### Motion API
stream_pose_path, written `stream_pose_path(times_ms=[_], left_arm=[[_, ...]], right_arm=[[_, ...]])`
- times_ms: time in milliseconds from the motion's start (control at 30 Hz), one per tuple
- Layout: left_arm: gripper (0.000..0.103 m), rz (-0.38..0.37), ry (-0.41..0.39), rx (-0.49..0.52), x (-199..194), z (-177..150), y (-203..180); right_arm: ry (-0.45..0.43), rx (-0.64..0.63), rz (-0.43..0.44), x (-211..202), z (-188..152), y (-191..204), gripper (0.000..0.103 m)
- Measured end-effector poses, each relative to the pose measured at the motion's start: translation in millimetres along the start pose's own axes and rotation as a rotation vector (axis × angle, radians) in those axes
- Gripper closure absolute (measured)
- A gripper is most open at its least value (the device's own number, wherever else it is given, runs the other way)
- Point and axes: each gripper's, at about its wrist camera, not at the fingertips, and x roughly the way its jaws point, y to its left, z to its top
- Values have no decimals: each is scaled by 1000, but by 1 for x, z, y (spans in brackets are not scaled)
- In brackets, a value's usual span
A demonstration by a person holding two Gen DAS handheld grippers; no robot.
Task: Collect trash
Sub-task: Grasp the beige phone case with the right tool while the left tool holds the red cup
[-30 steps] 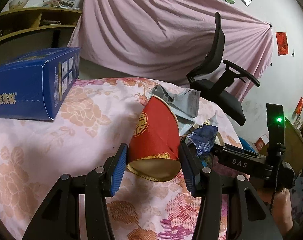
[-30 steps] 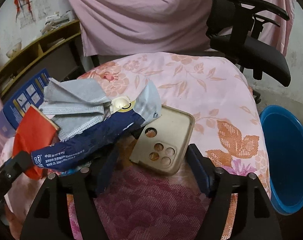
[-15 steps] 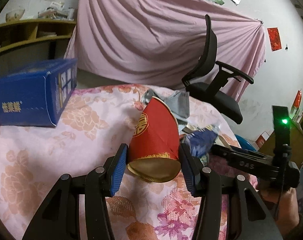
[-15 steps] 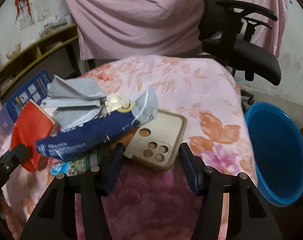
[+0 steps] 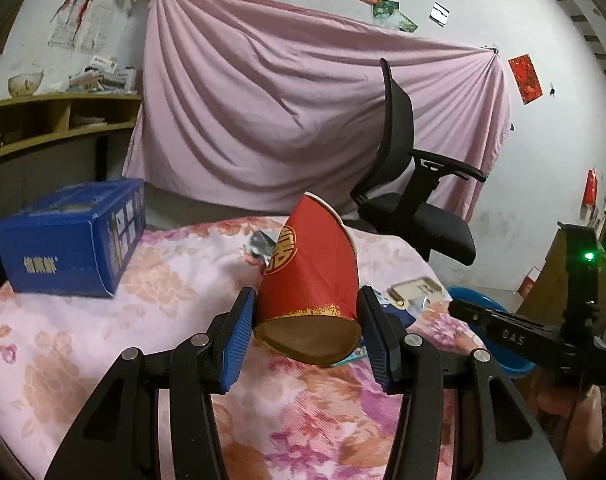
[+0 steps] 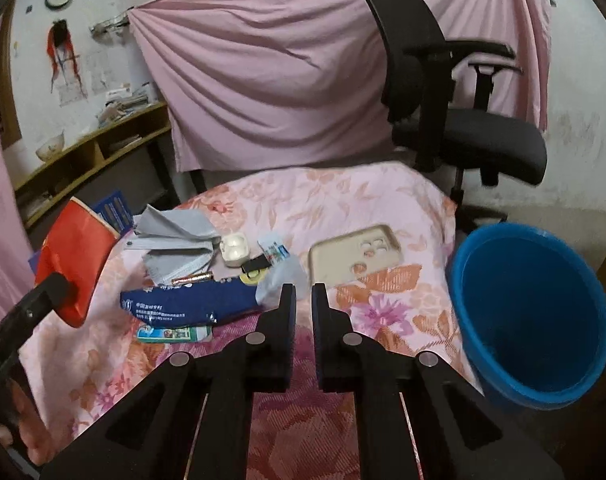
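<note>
Left gripper (image 5: 307, 334): jaws part-way apart, blue pads pressed on both sides of a red paper cup (image 5: 309, 280); cup held clear above the cloth, base toward the camera, rim tilted away.
Right gripper (image 6: 303, 300): jaws closed together, nothing between them; tips hover over the near part of the cloth, just beside the clear end of a blue wrapper (image 6: 183, 304).
Cloth (image 6: 343, 200): pink flowered cover over a rounded table top; carries all loose items.
Trash pile: left of centre in the right wrist view; grey face masks (image 6: 175, 240), a small white case (image 6: 234, 249) lying open, a thin copper-coloured battery (image 6: 193, 279), the blue wrapper, and a flat green-and-white packet (image 6: 171, 334) partly under the wrapper.
Phone case (image 6: 355, 254): beige, lies flat on the cloth, right of the pile and apart from it, camera holes visible.
Bucket (image 6: 531, 312): blue, stands off the right edge of the table, lower than the top, mouth open upward.
Blue box (image 5: 71, 236): rests on the far left of the cloth, well apart from the cup.
Office chair (image 5: 415, 184): black, behind the table, in front of a pink hanging sheet (image 5: 283, 112).
</note>
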Motion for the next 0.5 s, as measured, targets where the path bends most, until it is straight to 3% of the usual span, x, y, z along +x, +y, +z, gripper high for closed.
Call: stream_pose_path(times_ms=[133, 167, 200, 233, 433, 500], left_arm=[[57, 12, 47, -6, 10, -7, -1], [57, 18, 57, -4, 12, -8, 0], [57, 24, 72, -6, 16, -9, 1], [57, 28, 91, -14, 21, -10, 2], [57, 4, 169, -67, 41, -17, 18], [57, -17, 185, -78, 44, -18, 20]], right_arm=[[12, 65, 12, 1, -1, -13, 92], [27, 83, 9, 4, -1, -18, 82], [41, 98, 5, 6, -2, -21, 61], [55, 120, 2, 10, -2, -25, 52], [100, 127, -71, 39, 16, -39, 46], [113, 134, -67, 49, 23, -45, 33]])
